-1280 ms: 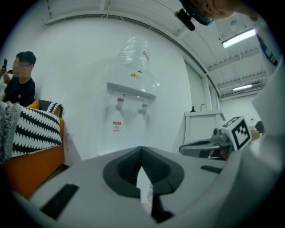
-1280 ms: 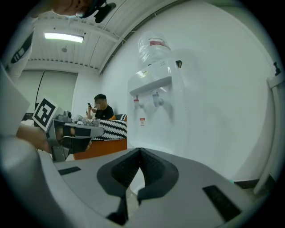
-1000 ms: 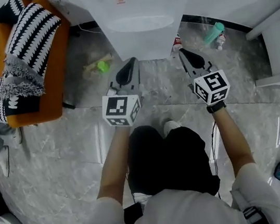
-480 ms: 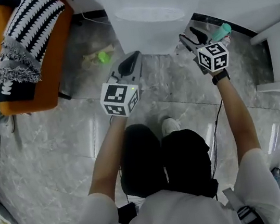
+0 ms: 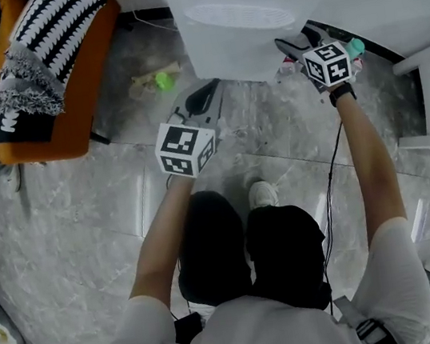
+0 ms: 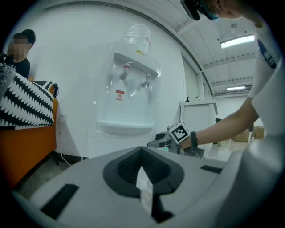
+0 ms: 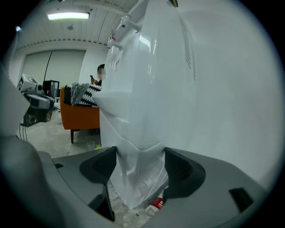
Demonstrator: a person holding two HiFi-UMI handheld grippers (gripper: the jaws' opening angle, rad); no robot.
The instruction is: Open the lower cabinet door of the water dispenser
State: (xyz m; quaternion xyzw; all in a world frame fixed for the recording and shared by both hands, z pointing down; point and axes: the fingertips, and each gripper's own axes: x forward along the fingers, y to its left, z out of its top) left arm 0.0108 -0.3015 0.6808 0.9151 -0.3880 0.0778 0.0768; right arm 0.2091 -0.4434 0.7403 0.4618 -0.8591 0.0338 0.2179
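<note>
1. Head view: the water dispenser (image 5: 231, 19) stood on grey marble floor (image 5: 86, 228) beside an orange sofa (image 5: 81, 115).
2. Our right gripper (image 5: 301, 38) was opening its jaws, the dispenser's lower corner between them; our left gripper (image 5: 204, 94) hung closed, empty.

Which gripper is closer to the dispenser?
The right gripper: jaws opening, the water dispenser's lower corner between them. The left gripper hangs back, shut.

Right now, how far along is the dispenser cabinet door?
Done: nothing; the lower cabinet door looks closed. In hand: right gripper at the water dispenser's lower right corner, jaws opening astride its edge, not gripping. Idle: left gripper, shut, empty. Left: grip the edge, swing the door open.
</note>
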